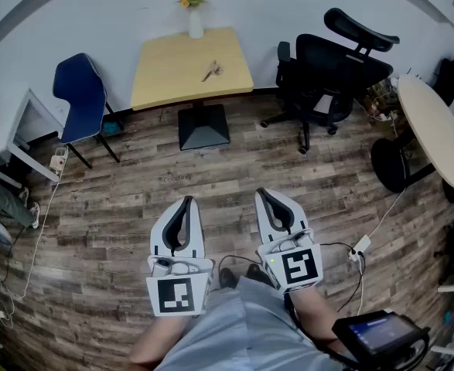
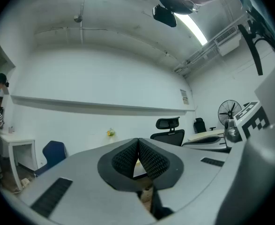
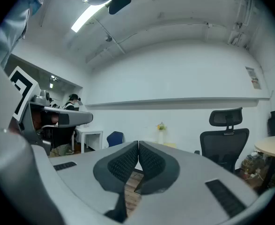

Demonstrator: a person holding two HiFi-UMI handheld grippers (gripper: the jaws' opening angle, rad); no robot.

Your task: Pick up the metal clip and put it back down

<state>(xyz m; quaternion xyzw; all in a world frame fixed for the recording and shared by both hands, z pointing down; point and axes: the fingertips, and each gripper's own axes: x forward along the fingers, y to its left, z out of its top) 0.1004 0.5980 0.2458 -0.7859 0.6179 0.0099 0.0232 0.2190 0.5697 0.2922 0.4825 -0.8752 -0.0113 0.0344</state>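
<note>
The metal clip [image 1: 212, 71] lies on the square wooden table [image 1: 165, 83] against the far wall, well ahead of both grippers. My left gripper [image 1: 186, 202] and right gripper [image 1: 264, 195] hover side by side over the wood floor, close to my body. Each is shut with nothing between its jaws. In the left gripper view the left gripper [image 2: 138, 141] has its tips touching, and the right gripper [image 3: 138, 143] shows the same in its own view. The clip does not show in either gripper view.
A white vase with flowers [image 1: 195, 18] stands at the table's back edge. A blue chair [image 1: 80, 99] is left of the table, a black office chair [image 1: 331, 68] right of it, and a round table [image 1: 435, 126] at far right. Cables [image 1: 33, 238] trail on the floor.
</note>
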